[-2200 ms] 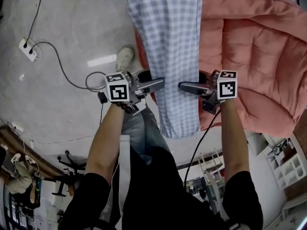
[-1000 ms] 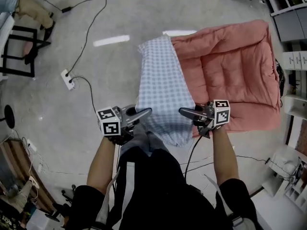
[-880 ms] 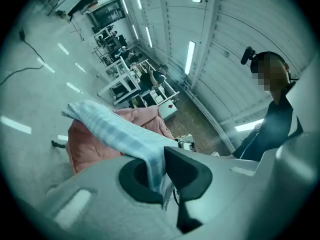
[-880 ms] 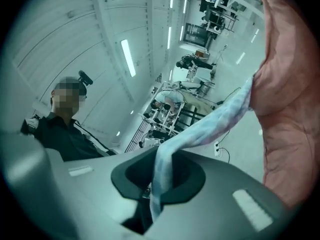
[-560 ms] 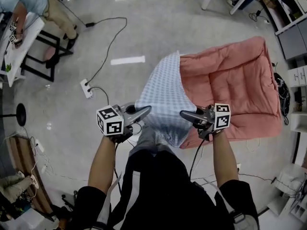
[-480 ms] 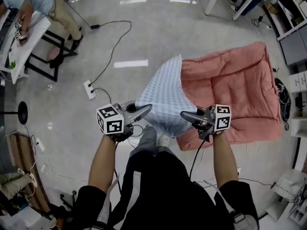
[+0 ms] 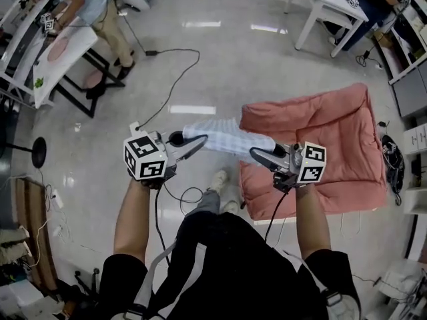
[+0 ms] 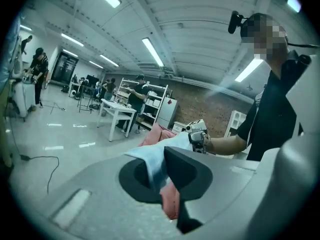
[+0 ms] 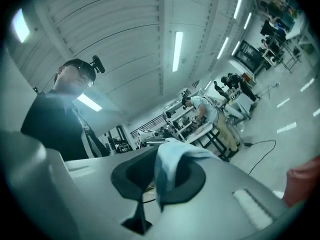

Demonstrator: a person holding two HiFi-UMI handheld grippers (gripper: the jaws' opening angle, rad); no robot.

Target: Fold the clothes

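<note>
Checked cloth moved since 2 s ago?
Yes. The checked cloth no longer stretches along the pink quilt; it has come up off it, now hanging between the left gripper and right gripper, both shut on it.

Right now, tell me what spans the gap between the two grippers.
The blue checked cloth stretches from the left gripper to the right gripper. Both are shut on its ends, as the head view shows clearly.
</note>
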